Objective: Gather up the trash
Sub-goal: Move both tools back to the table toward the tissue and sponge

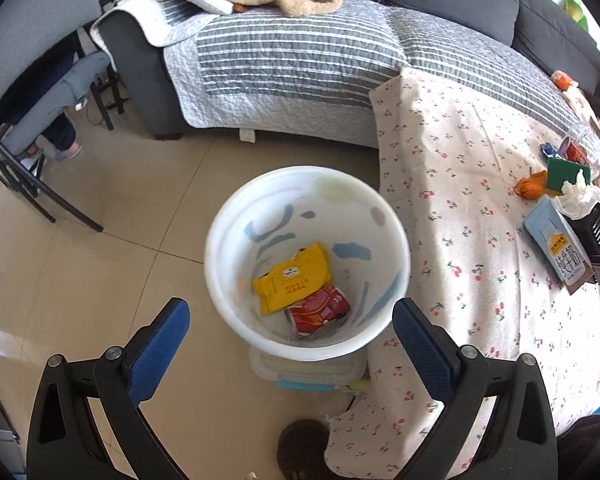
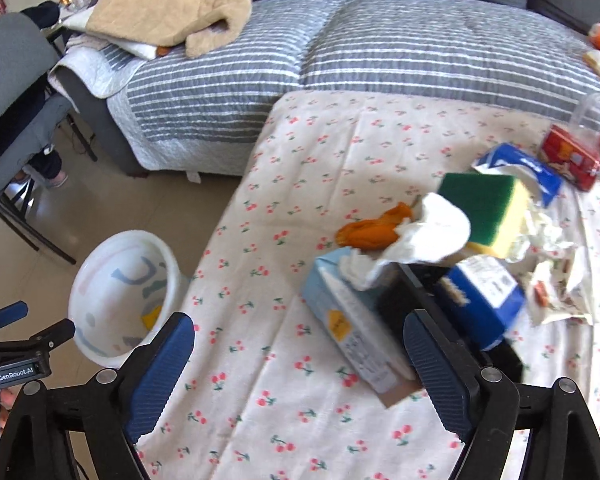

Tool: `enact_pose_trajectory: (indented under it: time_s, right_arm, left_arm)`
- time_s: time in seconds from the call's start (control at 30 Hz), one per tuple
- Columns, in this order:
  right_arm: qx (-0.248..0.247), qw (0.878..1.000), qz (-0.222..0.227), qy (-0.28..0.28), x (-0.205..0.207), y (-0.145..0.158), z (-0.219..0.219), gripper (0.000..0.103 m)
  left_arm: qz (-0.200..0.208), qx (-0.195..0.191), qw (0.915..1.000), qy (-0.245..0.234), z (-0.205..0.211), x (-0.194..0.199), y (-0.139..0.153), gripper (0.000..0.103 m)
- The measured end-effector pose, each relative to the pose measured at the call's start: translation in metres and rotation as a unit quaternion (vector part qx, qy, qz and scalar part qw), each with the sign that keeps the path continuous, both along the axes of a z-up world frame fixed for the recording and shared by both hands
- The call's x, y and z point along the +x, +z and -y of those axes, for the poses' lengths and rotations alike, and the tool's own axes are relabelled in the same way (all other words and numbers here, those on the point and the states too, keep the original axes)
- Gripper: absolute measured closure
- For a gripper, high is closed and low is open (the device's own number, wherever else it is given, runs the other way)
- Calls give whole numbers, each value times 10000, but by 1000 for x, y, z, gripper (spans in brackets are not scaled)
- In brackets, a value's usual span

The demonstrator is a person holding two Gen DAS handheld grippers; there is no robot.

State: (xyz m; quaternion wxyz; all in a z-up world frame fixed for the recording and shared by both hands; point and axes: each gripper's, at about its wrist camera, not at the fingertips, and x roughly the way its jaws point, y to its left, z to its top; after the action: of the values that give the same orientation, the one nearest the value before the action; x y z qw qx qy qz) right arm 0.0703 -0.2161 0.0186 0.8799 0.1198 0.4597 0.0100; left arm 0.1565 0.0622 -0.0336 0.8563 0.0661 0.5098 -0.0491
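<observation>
We've got the left gripper (image 1: 290, 312) hanging over the bin (image 1: 220, 240), jaws spread wide, nothing in them. Bin's on the floor just beside the cloth-covered surface (image 1: 460, 168); yellow pack (image 1: 290, 278) and red wrapper (image 1: 318, 310) already lying at the bottom. So some trash is in, more to go.

Right gripper (image 2: 298, 346) is over the surface, jaws also spread and empty, pointed at the clutter on the far right side. What's left up there: light-blue carton (image 2: 352, 320) on its side, nearest our jaws, w/ a white tissue (image 2: 432, 228) draped over its top end; orange peel (image 2: 374, 226) just beyond it; green-yellow sponge (image 2: 488, 208), blue box (image 2: 480, 300), crumpled wrappers (image 2: 548, 236) further right.

Looks like we're between picks, lining up the next grab. Carton's prob the closest target: we'd need to drop the right jaws across its narrow side, close, lift, carry left to the bin. Sponge likely isn't trash, so leave it.
</observation>
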Motion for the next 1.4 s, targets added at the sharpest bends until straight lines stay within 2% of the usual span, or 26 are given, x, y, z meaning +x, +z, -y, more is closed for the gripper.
enact_pose_trajectory:
  time_s: [0.17, 0.33, 0.57, 0.87, 1.0, 1.13, 1.2, 1.33, 1.4]
  right_arm:
    - [-51, 9987, -28, -505, -25, 7, 56, 11]
    - [-21, 9958, -261, -881, -45, 1, 98, 11]
    - [11, 9922, -469, -1153, -62, -5, 134, 11]
    - [80, 9862, -658, -1517, -79, -14, 169, 11]
    - [146, 9829, -716, -1690, -82, -17, 184, 11]
    - [185, 9802, -805, -1800, -83, -23, 194, 11]
    - [193, 9790, -859, -1837, -83, -27, 198, 11]
    - [241, 9767, -933, -1918, -83, -32, 205, 11]
    - [259, 9762, -943, -1937, -83, -33, 206, 11]
  left_arm:
    - [90, 96, 9983, -560, 61, -7, 7, 1]
    - [-24, 48, 9949, -1012, 118, -11, 8, 1]
    - [-231, -268, 9890, -1434, 187, -17, 10, 1]
    - [100, -779, 9826, -1683, 247, -1, 32, 3]
    - [54, -1197, 9755, -1843, 268, 14, 35, 16]
    - [-68, -1336, 9727, -1899, 290, 28, 26, 29]
    - [-217, -1357, 9718, -1914, 298, 35, 16, 41]
    - [-357, -1398, 9732, -1792, 306, 48, 0, 56]
    - [-431, -1509, 9730, -1695, 306, 53, -5, 74]
